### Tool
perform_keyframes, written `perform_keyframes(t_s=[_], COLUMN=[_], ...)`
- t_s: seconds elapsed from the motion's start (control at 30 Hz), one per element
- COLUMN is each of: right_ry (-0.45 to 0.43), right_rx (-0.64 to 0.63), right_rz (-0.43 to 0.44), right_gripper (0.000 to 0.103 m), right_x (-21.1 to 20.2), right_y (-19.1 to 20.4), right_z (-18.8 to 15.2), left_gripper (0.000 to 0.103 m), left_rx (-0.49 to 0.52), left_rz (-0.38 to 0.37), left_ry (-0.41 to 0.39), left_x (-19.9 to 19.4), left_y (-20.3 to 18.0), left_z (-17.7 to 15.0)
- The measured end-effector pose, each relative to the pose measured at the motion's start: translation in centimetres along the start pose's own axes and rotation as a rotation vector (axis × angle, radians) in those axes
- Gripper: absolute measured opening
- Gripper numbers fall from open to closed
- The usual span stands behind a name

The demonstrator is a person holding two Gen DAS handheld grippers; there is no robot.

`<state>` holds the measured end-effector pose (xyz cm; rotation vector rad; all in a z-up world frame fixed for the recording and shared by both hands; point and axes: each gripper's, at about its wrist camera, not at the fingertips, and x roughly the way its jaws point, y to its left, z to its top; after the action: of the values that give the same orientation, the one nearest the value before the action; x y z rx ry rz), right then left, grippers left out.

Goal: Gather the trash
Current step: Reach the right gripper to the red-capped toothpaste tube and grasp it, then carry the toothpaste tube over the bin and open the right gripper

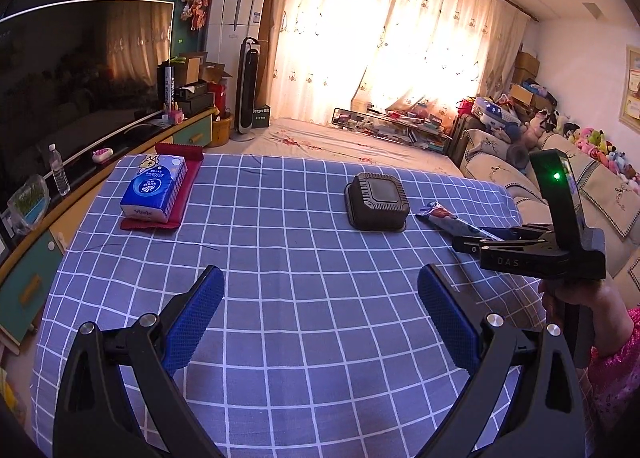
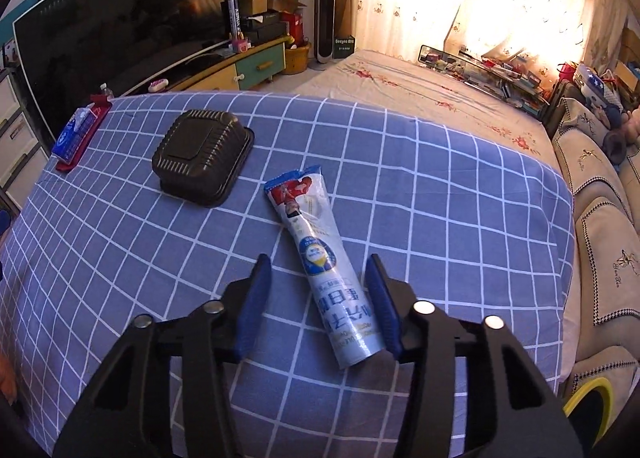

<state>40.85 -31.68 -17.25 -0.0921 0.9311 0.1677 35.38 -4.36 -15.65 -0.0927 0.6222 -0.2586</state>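
Straddling wrapper, right gripper jaws released; black container near; left gripper jaws released.

Wrapper between tool pads

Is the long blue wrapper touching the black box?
Apart. The right wrist view shows checked cloth between the wrapper and the black box.

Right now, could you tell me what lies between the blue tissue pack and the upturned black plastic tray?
Nothing: between the blue tissue pack and the upturned black plastic tray, only bare blue checked cloth shows in the left wrist view.
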Motion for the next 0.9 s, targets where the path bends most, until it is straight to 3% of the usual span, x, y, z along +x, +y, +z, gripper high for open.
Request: perform_keyframes(t_s=[0.13,0.33,0.57,0.9], right_ry=[0.017,0.002,-0.053,-0.044], right_rx=[0.003,0.051,0.094,0.316], right_rz=[-0.003,0.031,0.042,-0.105], right_gripper=[0.019,0.018,0.018,0.018], right_x=[0.0,-1.6,-6.9,-12.2], right_y=[-0.1,-1.0,-3.7,-12.9], right_z=[-0.1,-1.0,-3.8,-12.7], left_gripper=[0.096,0.096,0.096,0.096], left_rx=[0.001,0.002,0.004,0.009], left_rz=[0.000,0.000,0.000,-0.003], left_ry=[-0.002,-0.001,0.004,0.002], left_x=[0.0,0.0,0.1,0.0], left_y=[0.0,0.0,0.0,-0.1], left_z=[0.0,-0.1,-0.2,-0.2])
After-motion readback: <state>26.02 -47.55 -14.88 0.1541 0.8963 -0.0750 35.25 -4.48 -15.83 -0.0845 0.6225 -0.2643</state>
